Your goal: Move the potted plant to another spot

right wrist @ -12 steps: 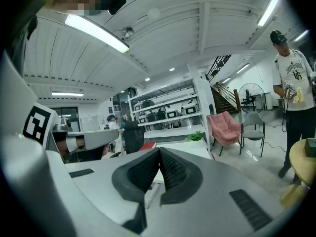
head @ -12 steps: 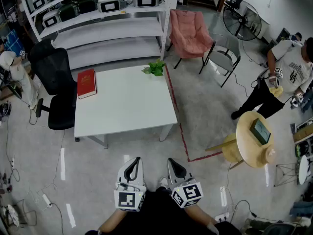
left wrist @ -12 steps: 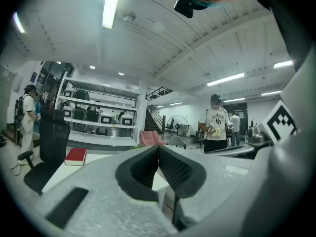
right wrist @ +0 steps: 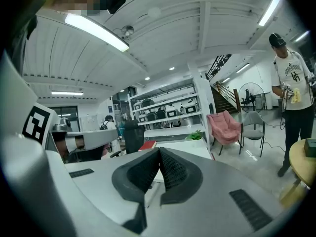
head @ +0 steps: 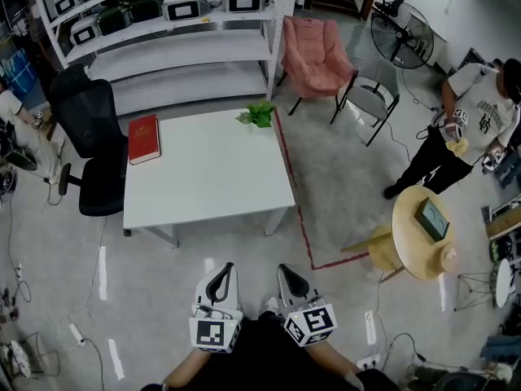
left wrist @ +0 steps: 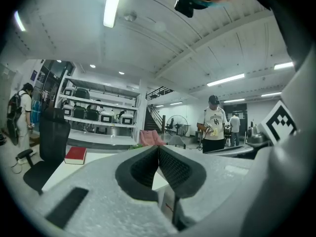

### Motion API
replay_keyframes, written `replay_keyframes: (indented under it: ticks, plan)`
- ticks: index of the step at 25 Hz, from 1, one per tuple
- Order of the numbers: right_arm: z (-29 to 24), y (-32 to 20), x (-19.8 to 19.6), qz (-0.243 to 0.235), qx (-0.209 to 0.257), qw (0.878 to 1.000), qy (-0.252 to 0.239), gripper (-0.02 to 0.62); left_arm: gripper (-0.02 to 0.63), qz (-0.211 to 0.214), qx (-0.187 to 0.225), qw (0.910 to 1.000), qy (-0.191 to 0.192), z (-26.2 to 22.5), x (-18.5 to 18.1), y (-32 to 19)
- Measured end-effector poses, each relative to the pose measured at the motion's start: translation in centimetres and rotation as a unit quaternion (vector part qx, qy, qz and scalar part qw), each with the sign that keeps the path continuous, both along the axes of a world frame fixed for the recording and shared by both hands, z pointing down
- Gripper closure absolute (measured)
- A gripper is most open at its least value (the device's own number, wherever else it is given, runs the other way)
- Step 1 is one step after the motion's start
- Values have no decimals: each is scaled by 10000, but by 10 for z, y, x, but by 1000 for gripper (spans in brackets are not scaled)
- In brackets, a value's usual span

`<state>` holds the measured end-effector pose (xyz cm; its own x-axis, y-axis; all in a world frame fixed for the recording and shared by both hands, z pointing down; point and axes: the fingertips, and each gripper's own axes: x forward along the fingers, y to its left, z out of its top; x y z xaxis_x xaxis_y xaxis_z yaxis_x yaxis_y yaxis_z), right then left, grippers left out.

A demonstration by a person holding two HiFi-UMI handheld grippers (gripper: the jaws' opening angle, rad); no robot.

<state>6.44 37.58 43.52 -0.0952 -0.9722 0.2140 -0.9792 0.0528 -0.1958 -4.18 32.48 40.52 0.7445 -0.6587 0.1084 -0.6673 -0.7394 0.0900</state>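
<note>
Plant duty is not yet under way: the potted plant (head: pixel 260 114) sits at 1 o'clock on the white table (head: pixel 207 177), with a red book (head: pixel 144 138) at 10 o'clock. The left gripper (head: pixel 224 269) and right gripper (head: pixel 285 270) hover at 6 o'clock, well short of the table (both pairs of jaws pressed together, pinching nothing).

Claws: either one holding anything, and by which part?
Nothing held. Left claw and right claw are both shut and empty; the plant stands on the table's far corner.

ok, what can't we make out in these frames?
- Pot of the potted plant: head view, too small, and the leaves cover it.
- Red book title: head view, too small.
- Same plant, left gripper view: almost all of it sits behind the left gripper.
</note>
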Motion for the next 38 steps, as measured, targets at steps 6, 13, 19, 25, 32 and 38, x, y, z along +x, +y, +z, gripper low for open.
replay_keyframes:
  ticks: [6,13,19,25,32,38]
  plan:
    - [-2,-6,-12,-33,49,10000,23,583,589,-127,-46,9999,12,-2,-13,-9]
    - [0,-19,-38,76,13,10000,28,583,589,69,-155,9999,-9,10,-39,-16]
    - [6,-31,-64,182,40,9998,90,583,589,90,-243,9997,-13,23,-72,-29]
    - [12,-47,-83,173,-22,9998,74,583,589,1,-188,9998,115,24,-93,-44]
    - [22,-82,-82,95,-56,9999,52,583,589,-118,-232,9996,128,31,-98,-77]
    - [25,-127,-64,11,-94,10000,29,583,589,-156,-277,9995,2,33,-81,-118]
